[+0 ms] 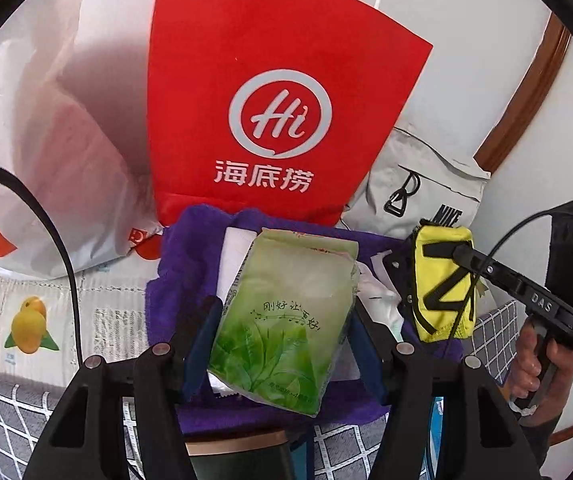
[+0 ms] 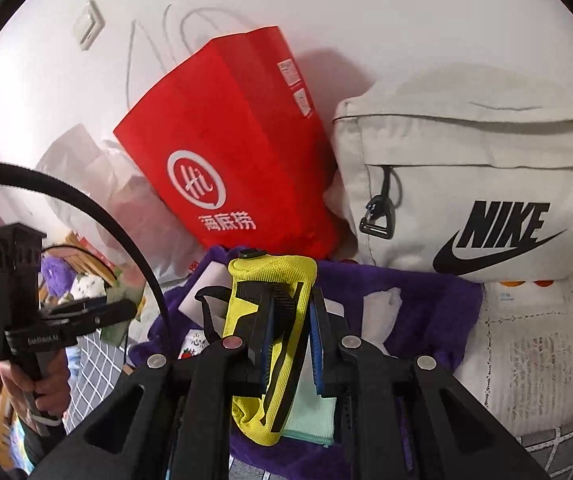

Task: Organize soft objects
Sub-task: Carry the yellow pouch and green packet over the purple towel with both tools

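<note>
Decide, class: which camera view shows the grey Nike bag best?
The right wrist view: the grey Nike bag appears large there, with its full logo, zip pocket and black clip. The left wrist view shows only a small part of it, tucked behind the red Haidilao bag and yellow pouch.

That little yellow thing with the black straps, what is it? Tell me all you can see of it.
The yellow pouch looks like coarse woven mesh fabric, soft and roughly oblong, crossed by black webbing straps, with a black loop at one side and a black button-like fitting on top. The right tongs are shut on it, blue-padded fingers pinching its middle, holding it upright above the purple towel. In the left wrist view it hangs right of the green tissue pack.
</note>
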Available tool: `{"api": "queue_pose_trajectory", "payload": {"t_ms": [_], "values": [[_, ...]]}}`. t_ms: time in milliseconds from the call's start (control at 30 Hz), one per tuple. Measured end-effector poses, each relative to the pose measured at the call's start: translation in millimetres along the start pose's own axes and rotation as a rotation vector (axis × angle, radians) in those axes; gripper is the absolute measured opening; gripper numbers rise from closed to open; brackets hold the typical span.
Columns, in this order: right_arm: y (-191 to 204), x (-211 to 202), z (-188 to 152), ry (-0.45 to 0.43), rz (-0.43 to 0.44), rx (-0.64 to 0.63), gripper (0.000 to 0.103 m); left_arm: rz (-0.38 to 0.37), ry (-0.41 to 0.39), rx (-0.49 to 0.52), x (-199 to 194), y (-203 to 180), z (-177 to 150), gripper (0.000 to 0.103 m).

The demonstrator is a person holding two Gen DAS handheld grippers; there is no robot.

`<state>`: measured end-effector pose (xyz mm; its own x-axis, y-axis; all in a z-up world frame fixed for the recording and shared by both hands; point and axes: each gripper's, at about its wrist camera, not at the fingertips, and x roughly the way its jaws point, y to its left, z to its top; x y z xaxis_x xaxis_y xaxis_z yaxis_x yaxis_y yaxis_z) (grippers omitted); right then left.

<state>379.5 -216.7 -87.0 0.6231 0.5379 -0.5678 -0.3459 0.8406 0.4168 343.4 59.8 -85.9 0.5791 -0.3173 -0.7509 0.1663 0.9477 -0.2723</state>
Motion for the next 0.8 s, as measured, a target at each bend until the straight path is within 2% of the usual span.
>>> {"api": "queue_pose_trajectory", "payload": {"t_ms": [100, 300, 433, 567, 800], "values": [[-10, 4, 0, -0.008, -0.030, 0.036, 0.016, -0.005, 0.008, -0.001, 4, -2, -1, 0.060], [-22, 23, -5, 0.041, 0.020, 0.097, 0.016, -0.029, 0.043, 0.025, 13, -10, -4, 0.060], [-21, 39, -9, 0.082, -0.001, 0.090, 0.016, -0.029, 0.047, 0.034, 15, -12, -5, 0.060], [-20, 49, -11, 0.112, -0.060, 0.059, 0.016, -0.025, 0.058, 0.035, 19, -13, -6, 0.060], [-16, 52, -15, 0.127, -0.087, 0.021, 0.017, -0.023, 0.070, 0.046, 29, -20, -9, 0.060]]}}
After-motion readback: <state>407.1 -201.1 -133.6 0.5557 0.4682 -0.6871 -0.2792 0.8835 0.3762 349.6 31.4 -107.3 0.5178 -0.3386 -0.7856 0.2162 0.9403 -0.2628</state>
